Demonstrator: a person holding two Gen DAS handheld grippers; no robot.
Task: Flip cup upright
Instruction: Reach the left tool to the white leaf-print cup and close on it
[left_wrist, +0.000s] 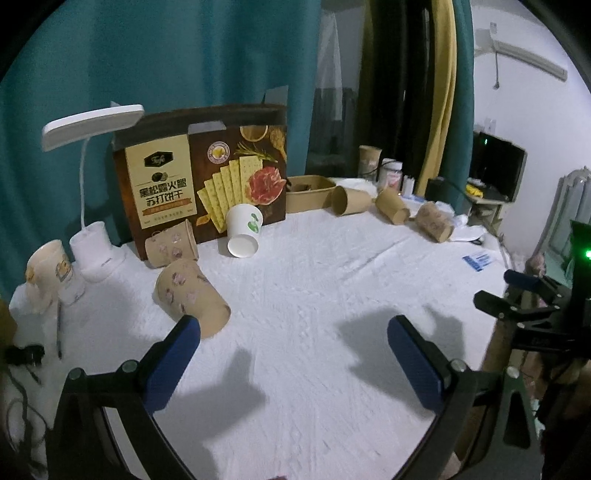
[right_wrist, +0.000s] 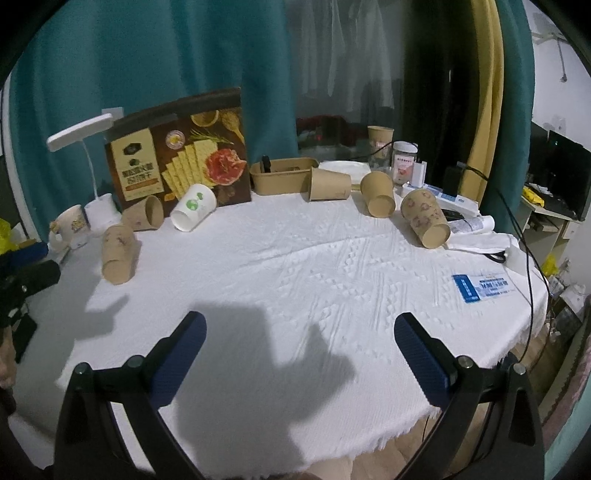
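Several paper cups lie on their sides on the white tablecloth. A brown flowered cup lies just ahead of my left gripper's left finger; it also shows in the right wrist view. A second flowered cup and a white cup with a green logo lie by the cracker box. Three brown cups lie at the back right. My left gripper is open and empty above the cloth. My right gripper is open and empty.
A cracker box, a white desk lamp, a ceramic mug, a brown tray, a jar and an upright cup stand along the back. A blue card lies right. Table edge runs near.
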